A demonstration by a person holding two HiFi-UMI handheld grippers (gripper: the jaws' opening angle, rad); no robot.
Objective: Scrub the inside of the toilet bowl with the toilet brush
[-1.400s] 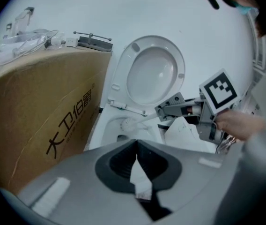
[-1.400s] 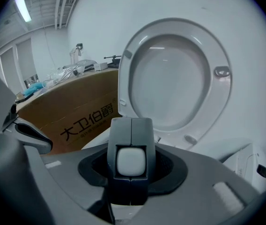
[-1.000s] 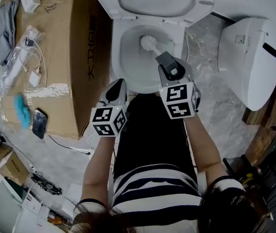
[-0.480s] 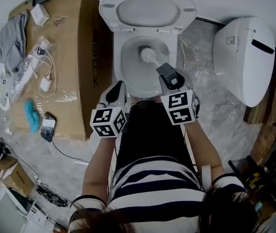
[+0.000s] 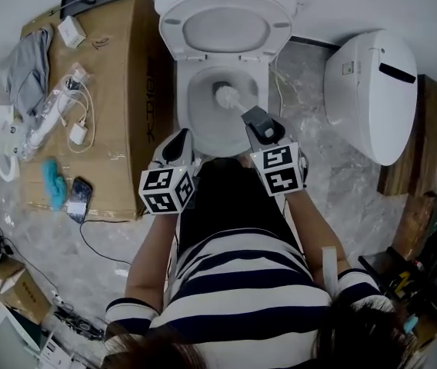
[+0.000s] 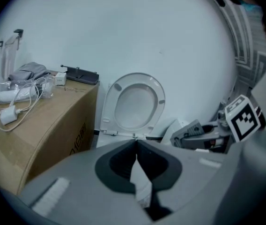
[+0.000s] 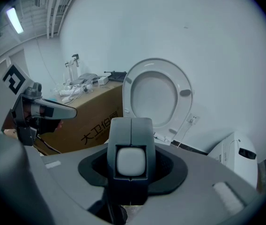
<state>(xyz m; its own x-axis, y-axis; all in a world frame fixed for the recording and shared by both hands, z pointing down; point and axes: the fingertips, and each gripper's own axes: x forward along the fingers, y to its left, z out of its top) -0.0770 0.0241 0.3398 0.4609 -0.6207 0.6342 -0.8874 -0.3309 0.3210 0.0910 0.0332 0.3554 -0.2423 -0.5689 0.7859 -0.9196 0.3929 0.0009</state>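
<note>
The white toilet stands at the top middle of the head view with its seat and lid raised. The white brush head sits inside the bowl. My right gripper is over the bowl's near right side, shut on the brush handle; the handle's pale end shows between its jaws in the right gripper view. My left gripper hovers by the bowl's near left rim, shut with nothing in it. In the left gripper view the raised seat lies ahead and the right gripper is at the right.
A large cardboard box stands hard against the toilet's left side, carrying cables, a phone, a blue object and grey cloth. A second white toilet unit lies at the right, with wooden boards beyond. The floor is grey marble.
The brush head has shifted slightly within the bowl with the right gripper. The head view has drawn back and shifted. The left gripper stays by the rim.
</note>
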